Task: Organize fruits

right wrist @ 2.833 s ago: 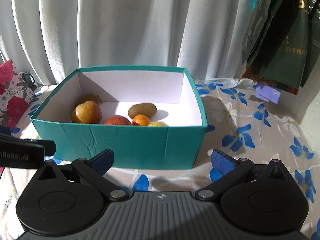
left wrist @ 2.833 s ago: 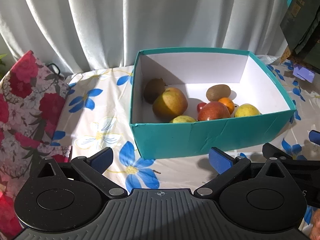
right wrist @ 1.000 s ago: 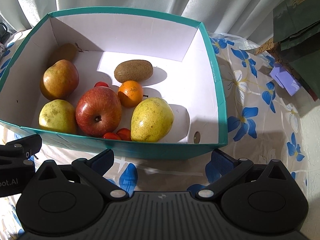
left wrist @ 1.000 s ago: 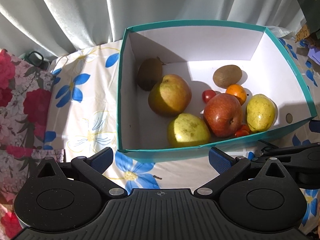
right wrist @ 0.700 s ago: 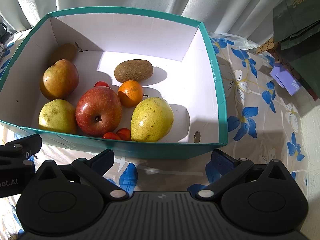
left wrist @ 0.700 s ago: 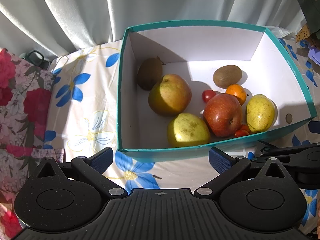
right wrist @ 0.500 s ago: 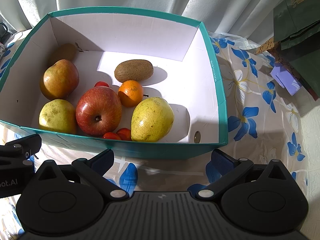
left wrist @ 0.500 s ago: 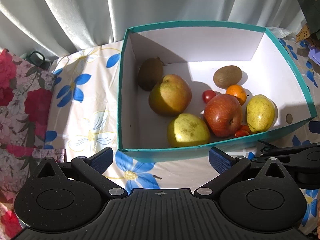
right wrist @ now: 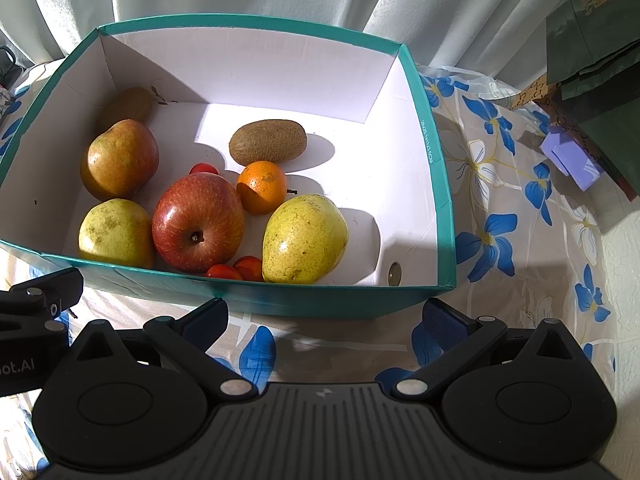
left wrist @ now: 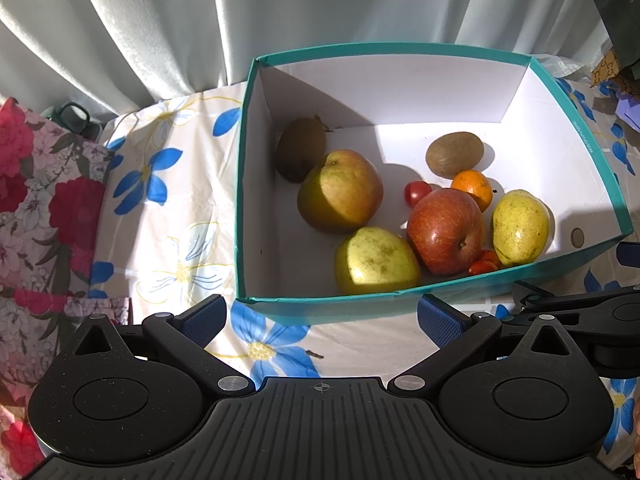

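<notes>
Tabletop: covered with a cloth of blue and white flowers; a pale curtain hangs behind its far edge.
Box: teal outside, white inside, open on top; it stands on the tabletop, its near wall just in front of both grippers.
Left gripper: fingers wide apart, nothing between them; it is over the tabletop, before the near left corner of the box.
Right gripper: fingers wide apart and empty, before the near wall of the box.
Red apple: in the box by the near wall, in the middle.
Yellow pears: one right of the red apple, one left of it, both by the near wall.
Red-yellow apple: near the left wall, behind the left pear.
Kiwis: one in the middle of the box floor, one in the far left corner, in shadow.
Orange: between the middle kiwi and the red apple.
Small tomatoes: two at the near wall between the red apple and the right pear, one behind the red apple.
</notes>
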Demonstrator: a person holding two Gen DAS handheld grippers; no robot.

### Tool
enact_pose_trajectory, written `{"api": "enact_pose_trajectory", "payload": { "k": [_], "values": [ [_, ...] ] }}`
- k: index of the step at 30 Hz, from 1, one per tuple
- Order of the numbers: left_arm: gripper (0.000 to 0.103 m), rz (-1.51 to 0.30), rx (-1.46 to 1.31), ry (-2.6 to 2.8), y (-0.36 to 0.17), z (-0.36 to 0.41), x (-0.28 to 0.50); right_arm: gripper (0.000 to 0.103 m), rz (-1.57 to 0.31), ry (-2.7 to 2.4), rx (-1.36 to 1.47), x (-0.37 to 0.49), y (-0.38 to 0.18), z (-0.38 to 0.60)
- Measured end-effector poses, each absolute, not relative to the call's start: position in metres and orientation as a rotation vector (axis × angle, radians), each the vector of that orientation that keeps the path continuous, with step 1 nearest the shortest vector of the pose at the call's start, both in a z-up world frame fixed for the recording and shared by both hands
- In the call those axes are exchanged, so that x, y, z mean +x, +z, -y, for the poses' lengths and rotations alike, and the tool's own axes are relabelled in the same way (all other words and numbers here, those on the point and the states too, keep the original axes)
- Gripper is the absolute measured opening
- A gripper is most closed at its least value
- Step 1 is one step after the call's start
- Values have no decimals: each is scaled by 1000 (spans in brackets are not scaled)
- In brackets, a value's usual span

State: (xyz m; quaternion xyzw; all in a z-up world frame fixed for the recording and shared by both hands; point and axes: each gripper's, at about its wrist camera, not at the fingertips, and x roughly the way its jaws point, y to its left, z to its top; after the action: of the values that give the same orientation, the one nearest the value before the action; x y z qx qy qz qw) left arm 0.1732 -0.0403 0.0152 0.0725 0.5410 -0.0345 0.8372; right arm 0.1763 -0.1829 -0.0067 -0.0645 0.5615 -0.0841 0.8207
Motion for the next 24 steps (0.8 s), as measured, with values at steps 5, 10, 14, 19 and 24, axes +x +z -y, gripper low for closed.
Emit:
{"api": "enact_pose_trajectory", "payload": {
  "k": [5,10,14,19,24],
  "values": [
    [103,-1145,152,-74,15,40,173,103,-1195,-179,-138,176,-6,183],
    [103,-1145,151,-75,15,40,174,103,-1194,-179,-140,176,-6,183],
    [103,-1144,151,-76,15,40,174,103,-1192,-183,-142,176,-6,183],
    [103,-1145,146,-78,15,40,174,103,-1192,-186,-140,176,-5,183],
    [103,-1134,152,-79,15,41,173,103,-1189,-189,-140,175,-5,183]
  ]
}}
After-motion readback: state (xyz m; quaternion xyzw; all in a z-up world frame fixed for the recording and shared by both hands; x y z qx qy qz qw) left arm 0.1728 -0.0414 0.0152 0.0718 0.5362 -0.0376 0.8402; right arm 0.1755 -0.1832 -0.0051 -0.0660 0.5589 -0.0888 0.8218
